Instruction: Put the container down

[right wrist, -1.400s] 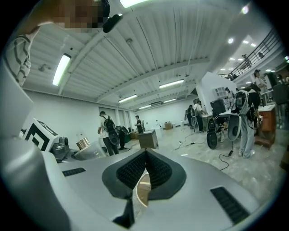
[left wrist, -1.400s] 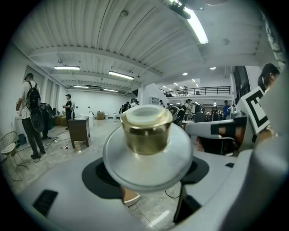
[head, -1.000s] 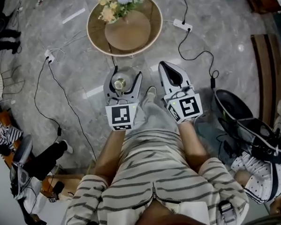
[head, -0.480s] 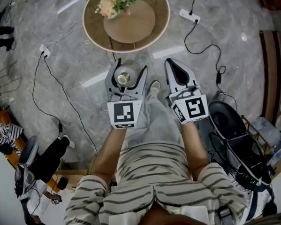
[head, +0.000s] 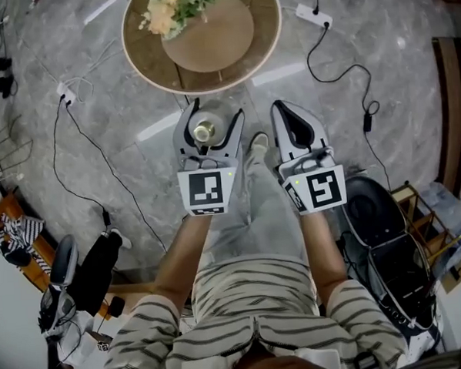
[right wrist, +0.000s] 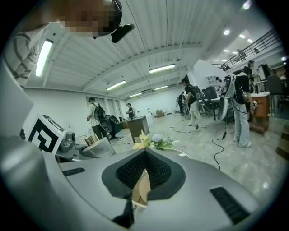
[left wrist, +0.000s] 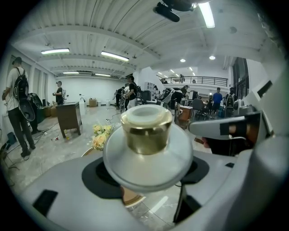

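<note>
White, domed container with gold neck sits clamped in left gripper; right gripper jaws together

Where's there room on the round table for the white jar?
The round wooden table is bare on its near and right side, between the yellow and white flower bunch and the rim. Its far-left edge is crowded with flowers.

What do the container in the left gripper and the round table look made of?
Container: smooth milky-white body with a soft sheen, probably frosted glass or ceramic. Its collar is shiny gold, so metal or metallised plastic. Round table: brown wood-look top, matte, possibly veneer.
</note>
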Tool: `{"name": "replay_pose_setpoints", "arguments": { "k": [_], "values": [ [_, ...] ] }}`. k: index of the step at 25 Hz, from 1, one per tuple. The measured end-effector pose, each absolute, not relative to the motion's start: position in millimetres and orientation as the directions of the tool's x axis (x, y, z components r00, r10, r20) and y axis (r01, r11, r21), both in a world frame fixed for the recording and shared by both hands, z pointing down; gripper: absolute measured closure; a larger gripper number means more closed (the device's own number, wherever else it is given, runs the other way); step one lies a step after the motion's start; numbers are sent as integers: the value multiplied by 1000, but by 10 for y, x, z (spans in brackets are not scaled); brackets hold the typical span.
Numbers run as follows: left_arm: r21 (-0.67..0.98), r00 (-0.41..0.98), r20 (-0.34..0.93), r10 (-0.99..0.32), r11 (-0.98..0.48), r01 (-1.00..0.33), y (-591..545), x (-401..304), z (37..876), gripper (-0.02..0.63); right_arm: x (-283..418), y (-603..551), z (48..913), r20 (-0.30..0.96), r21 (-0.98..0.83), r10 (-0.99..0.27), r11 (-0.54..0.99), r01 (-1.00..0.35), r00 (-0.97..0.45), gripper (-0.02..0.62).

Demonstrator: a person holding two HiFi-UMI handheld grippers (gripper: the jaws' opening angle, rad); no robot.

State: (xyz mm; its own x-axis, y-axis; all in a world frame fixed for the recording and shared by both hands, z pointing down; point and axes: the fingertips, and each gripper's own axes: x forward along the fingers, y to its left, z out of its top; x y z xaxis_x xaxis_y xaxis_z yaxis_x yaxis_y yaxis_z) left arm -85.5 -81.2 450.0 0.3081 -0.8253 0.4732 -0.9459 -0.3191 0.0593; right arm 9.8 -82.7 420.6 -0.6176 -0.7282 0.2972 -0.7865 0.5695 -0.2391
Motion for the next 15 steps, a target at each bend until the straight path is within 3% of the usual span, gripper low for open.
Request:
{"name": "replay_pose_setpoints", "arguments": {
  "k": [15],
  "values": [
    [67, 291, 501, -815, -299, -952, -1305, -1015, 5485, 275, -42, -1080, 5068, 362, -287, -715, 525, -801, -598, 588]
  ]
}}
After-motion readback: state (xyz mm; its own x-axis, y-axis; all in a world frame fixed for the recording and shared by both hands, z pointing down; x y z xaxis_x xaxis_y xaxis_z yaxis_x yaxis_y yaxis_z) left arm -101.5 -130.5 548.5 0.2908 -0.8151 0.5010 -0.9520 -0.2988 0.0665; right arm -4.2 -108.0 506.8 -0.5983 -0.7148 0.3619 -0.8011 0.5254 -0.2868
